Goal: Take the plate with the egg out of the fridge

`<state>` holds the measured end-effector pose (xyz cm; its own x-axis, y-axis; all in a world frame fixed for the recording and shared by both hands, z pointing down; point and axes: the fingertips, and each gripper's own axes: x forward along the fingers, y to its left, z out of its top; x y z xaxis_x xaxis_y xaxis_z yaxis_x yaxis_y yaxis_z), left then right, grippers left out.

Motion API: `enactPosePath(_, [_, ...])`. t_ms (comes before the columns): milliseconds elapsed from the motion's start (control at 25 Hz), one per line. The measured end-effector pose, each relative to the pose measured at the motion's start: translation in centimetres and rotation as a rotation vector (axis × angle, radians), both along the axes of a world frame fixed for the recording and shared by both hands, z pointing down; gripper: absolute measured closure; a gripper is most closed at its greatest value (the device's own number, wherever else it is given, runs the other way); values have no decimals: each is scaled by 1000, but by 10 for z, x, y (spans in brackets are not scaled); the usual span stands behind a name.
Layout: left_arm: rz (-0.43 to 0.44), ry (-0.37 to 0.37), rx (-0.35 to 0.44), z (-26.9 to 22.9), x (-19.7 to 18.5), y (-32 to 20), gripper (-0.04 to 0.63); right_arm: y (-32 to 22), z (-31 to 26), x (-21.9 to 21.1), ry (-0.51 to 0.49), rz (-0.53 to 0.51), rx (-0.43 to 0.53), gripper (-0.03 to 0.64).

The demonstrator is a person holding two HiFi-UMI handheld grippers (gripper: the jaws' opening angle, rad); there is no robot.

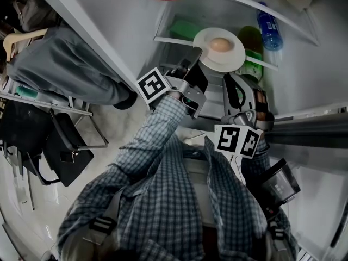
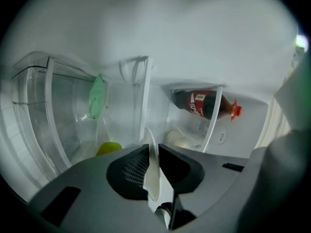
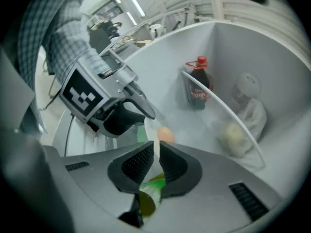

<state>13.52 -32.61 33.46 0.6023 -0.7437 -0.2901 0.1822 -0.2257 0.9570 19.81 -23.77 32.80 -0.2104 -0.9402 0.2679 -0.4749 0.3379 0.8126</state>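
Grasp looks complete: the left tongs (image 1: 197, 57) are clamped on the near-left rim of the plate (image 1: 232, 62), and the right tongs (image 1: 234, 80) are clamped on the rim at its other side. Each gripper view shows the white edge pinched between the pads. The egg (image 1: 219, 45) sits in the middle of the plate, which looks level and is held inside the open fridge (image 1: 304, 75), just in front of a green bottle (image 1: 251, 39) and above a clear shelf rail (image 1: 174, 38). Whether it is free of the shelf I cannot tell. By my judgement 1 stage is left: drawing the plate back out past the door shelves without rolling the egg.
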Motion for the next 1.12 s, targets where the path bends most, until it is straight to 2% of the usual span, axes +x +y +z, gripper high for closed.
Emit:
enactPosePath(200, [-3,3,-5,1,0,-1,529,-4,-5,23,-502,114,-167,592])
enactPosePath(400, [-5,0,-9,2,0,-1,532,-8,-8,49,-931,169,-241,592])
enactPosePath(520, [-4,5,-11,2,-1,-1,535,-13,-10,56,-1302,161,-327,591])
enactPosePath(600, [-5,6,-11,2,-1,-1,535,-17,-15,57,-1505,125,-372,589])
enactPosePath(760, [-3,6,-12,1,-1,0,535,-26,-17,60,-1724,92,-389,543])
enactPosePath(880, [-4,3,-14,2,-1,0,535,-31,-7,67,-1854,134,-394,538])
enactPosePath(1120, [-8,6,-14,3,-2,0,540,-35,2,78,-1954,201,-380,538])
